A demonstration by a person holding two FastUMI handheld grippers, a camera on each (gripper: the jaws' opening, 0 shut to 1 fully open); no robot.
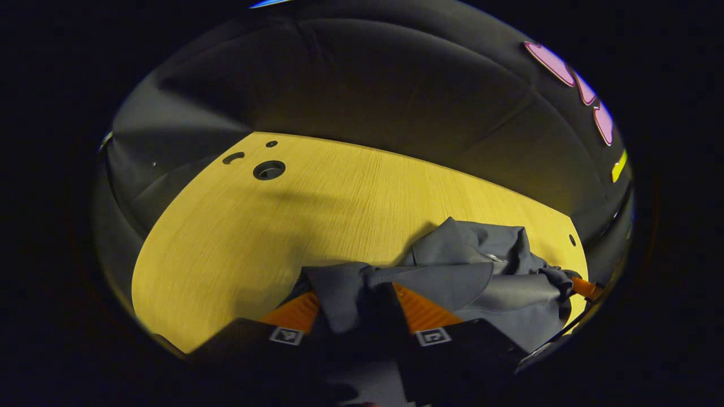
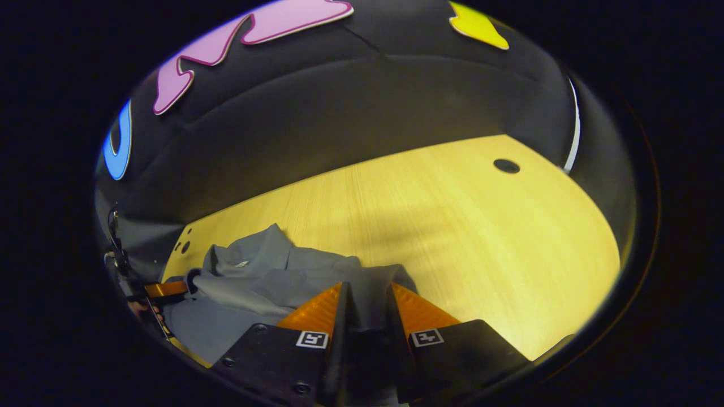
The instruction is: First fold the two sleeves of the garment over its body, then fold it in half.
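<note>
Garment (image 1: 481, 271): soft woven cloth, matt finish, creased and rumpled; smoother across its flat panels in the right gripper view (image 2: 266, 277). Table (image 1: 339, 203): wood or wood-look laminate, fine straight grain noted, smooth surface with a low satin sheen. Booth wall (image 1: 350, 79): matt cloth, seamed and lightly wrinkled.

wooden table (image 1: 237, 237), holes (image 1: 268, 169) near edge

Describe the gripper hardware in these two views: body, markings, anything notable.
Both grippers look alike: the left gripper and right gripper each have two wedge-shaped jaws with ribbed faces on dark, angular bodies. Each jaw mount carries a small square black-and-white marker tag. Screw heads show on the right gripper's body.
</note>
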